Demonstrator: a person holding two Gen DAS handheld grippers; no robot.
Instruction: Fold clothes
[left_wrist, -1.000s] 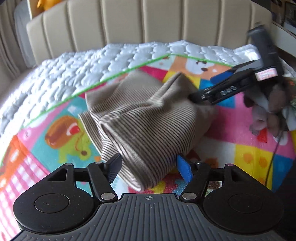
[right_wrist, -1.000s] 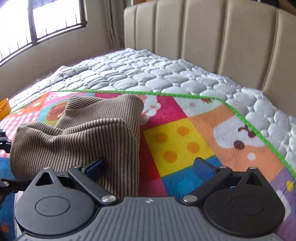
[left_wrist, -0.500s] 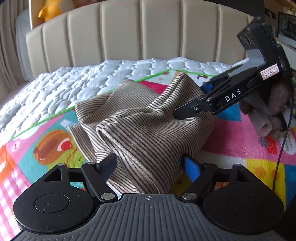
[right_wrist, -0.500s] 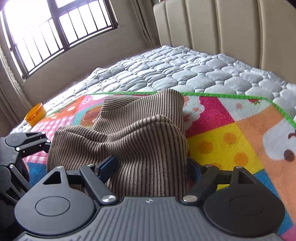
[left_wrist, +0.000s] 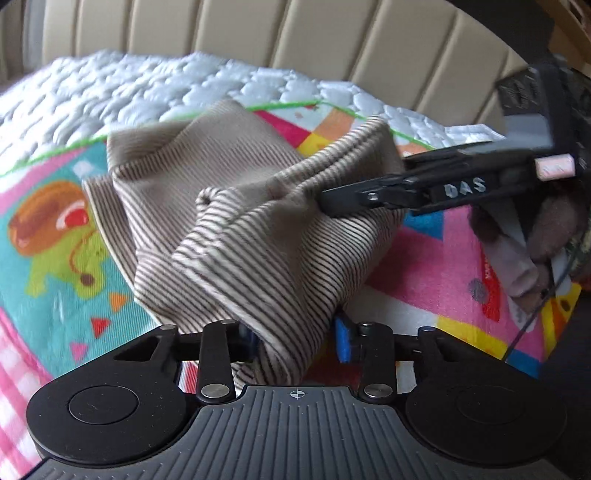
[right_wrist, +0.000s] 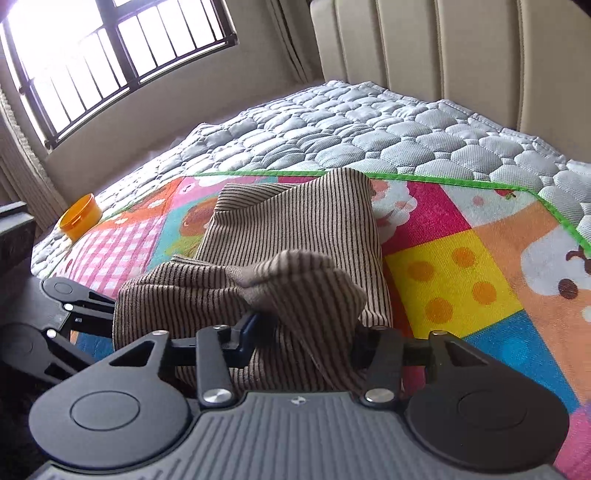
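A brown striped knit garment (left_wrist: 258, 229) lies bunched on a colourful play mat (left_wrist: 55, 258) on the bed. My left gripper (left_wrist: 295, 341) is shut on its near edge, cloth pinched between the blue pads. In the left wrist view my right gripper (left_wrist: 369, 197) reaches in from the right and holds the far corner. In the right wrist view my right gripper (right_wrist: 306, 338) is shut on a raised fold of the garment (right_wrist: 295, 236). The left gripper (right_wrist: 62, 314) shows there at the left edge.
A grey-white quilted mattress cover (right_wrist: 369, 125) surrounds the mat, with a beige padded headboard (right_wrist: 461, 48) behind. An orange round container (right_wrist: 79, 216) sits near the mat's far left corner. A barred window (right_wrist: 92, 55) is beyond. A gloved hand (left_wrist: 535, 236) holds the right gripper.
Both grippers have closed further on the garment and lifted its near edge, bunching it higher. The right gripper has pushed in over the cloth toward the left.
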